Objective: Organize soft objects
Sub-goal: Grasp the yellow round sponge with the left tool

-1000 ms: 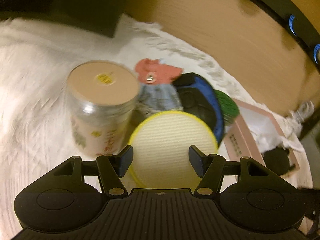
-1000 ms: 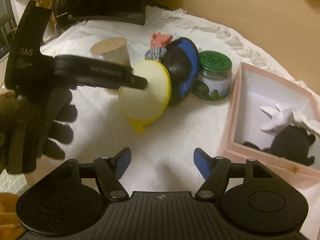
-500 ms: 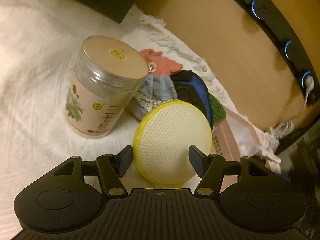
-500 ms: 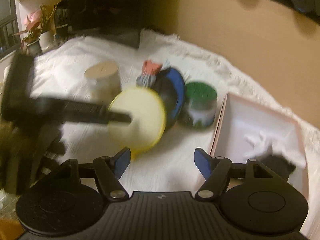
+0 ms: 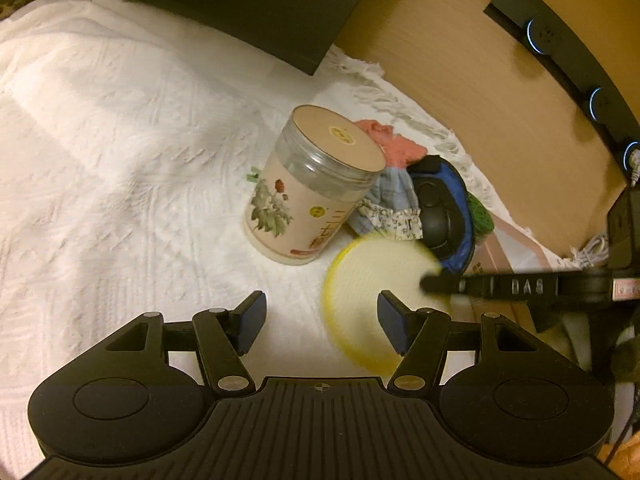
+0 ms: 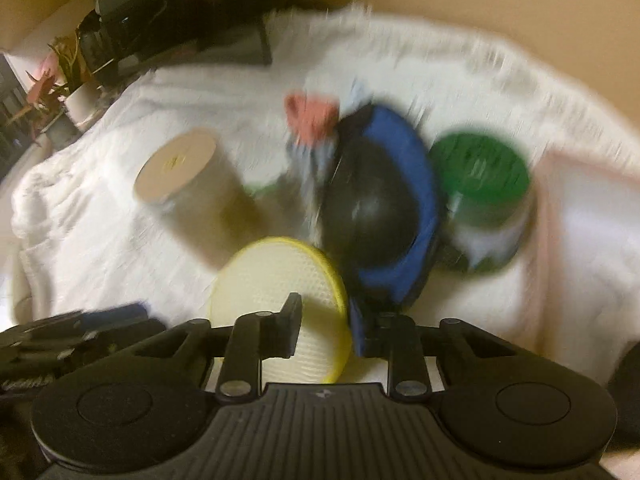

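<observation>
A round yellow-rimmed cream pad (image 6: 280,280) stands on edge between the fingers of my right gripper (image 6: 324,330), which is shut on it. In the left wrist view the pad (image 5: 372,280) is blurred, with a right gripper finger (image 5: 500,286) reaching in from the right. My left gripper (image 5: 320,318) is open and empty, just left of the pad. A blue and black soft pouch (image 6: 384,208) and a pink and blue cloth doll (image 5: 394,184) lie behind the pad.
A beige-lidded jar (image 5: 312,188) stands on the white cloth (image 5: 120,140), left of the soft things. A green-lidded jar (image 6: 480,188) stands right of the pouch. A pink box (image 6: 580,216) is at the right. A black box (image 5: 240,8) sits behind.
My left gripper let go of the yellow pad and drew back to the left. My right gripper moved in and closed on the pad.
</observation>
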The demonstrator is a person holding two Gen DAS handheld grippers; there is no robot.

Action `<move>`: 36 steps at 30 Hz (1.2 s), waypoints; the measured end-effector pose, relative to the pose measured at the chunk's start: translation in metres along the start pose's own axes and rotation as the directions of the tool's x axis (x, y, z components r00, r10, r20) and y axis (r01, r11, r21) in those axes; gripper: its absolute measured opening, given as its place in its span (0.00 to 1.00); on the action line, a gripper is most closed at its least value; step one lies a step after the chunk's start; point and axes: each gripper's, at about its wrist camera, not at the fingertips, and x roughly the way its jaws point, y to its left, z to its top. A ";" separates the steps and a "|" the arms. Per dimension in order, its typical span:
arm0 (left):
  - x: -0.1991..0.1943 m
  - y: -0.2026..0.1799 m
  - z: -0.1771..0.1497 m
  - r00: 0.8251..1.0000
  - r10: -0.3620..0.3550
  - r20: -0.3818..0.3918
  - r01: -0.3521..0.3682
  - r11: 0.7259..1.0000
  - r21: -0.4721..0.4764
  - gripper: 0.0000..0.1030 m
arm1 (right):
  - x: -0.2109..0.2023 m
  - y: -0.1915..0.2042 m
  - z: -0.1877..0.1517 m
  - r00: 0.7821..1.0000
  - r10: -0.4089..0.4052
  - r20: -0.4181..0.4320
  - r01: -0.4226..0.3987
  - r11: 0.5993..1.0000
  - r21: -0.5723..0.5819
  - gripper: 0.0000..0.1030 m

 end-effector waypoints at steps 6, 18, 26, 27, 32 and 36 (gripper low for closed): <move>0.001 -0.002 0.003 1.000 -0.022 0.001 0.022 1.000 0.020 0.64 | -0.002 -0.004 -0.037 0.980 0.161 -0.115 -0.146 0.981 0.132 0.20; 0.034 -0.041 -0.001 0.997 -0.007 -0.083 0.024 0.979 0.201 0.64 | -0.060 0.003 -0.104 0.986 -0.154 0.059 0.161 0.977 -0.139 0.69; 0.036 -0.038 -0.004 0.977 0.144 -0.158 -0.081 0.934 0.349 0.64 | -0.048 -0.011 -0.131 0.978 -0.209 0.020 0.210 0.970 -0.124 0.77; 0.040 -0.032 -0.004 0.973 0.126 -0.196 -0.059 0.947 0.315 0.66 | -0.048 -0.011 -0.134 0.977 -0.213 0.025 0.214 0.969 -0.126 0.83; 0.048 -0.043 -0.013 0.976 0.104 -0.193 -0.024 0.927 0.375 0.84 | -0.039 -0.006 -0.140 0.976 -0.216 0.041 0.220 0.965 -0.146 1.00; 0.055 -0.053 -0.020 0.975 0.123 -0.185 -0.037 0.910 0.413 0.93 | -0.038 -0.005 -0.143 0.973 -0.219 0.076 0.228 0.964 -0.138 1.00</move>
